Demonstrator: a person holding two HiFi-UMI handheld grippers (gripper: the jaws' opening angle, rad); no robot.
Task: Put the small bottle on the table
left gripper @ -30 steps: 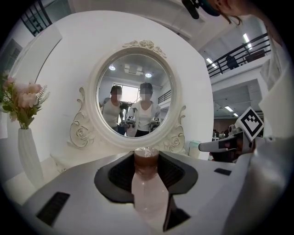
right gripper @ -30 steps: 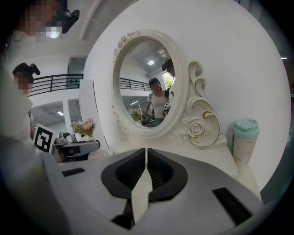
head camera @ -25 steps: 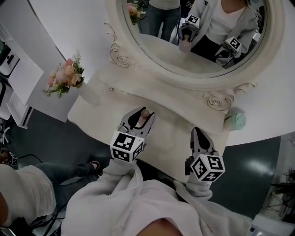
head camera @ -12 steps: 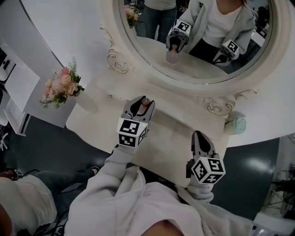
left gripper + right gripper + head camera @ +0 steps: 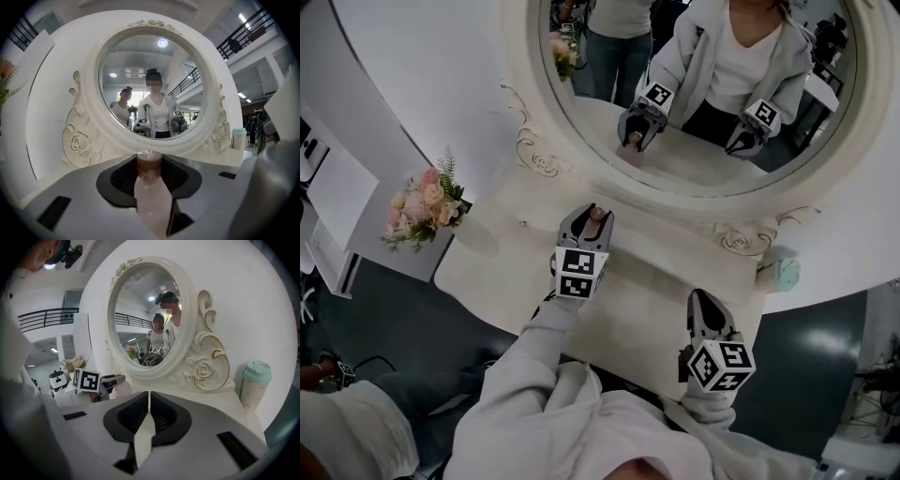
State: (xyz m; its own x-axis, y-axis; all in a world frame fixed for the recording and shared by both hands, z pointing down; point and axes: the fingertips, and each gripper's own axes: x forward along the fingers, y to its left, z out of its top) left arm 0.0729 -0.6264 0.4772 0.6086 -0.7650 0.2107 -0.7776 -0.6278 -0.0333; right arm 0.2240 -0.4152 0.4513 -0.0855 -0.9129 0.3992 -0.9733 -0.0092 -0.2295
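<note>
Big oval mirror with white carved frame stands upright against the white wall. Carved rose scrolls sit at the frame's lower corners, one on the left and one on the right; the right one has gilt edging in the right gripper view. A bunch of pink and cream flowers with green leaves is left of the mirror, well apart from it. A mint-green lidded cup with a pale speckled body stands upright just right of the mirror base, beside the right rose. In the mirror glass, a second person in a pale top and jeans is reflected. Dark floor lies below and left of the mirror.
</note>
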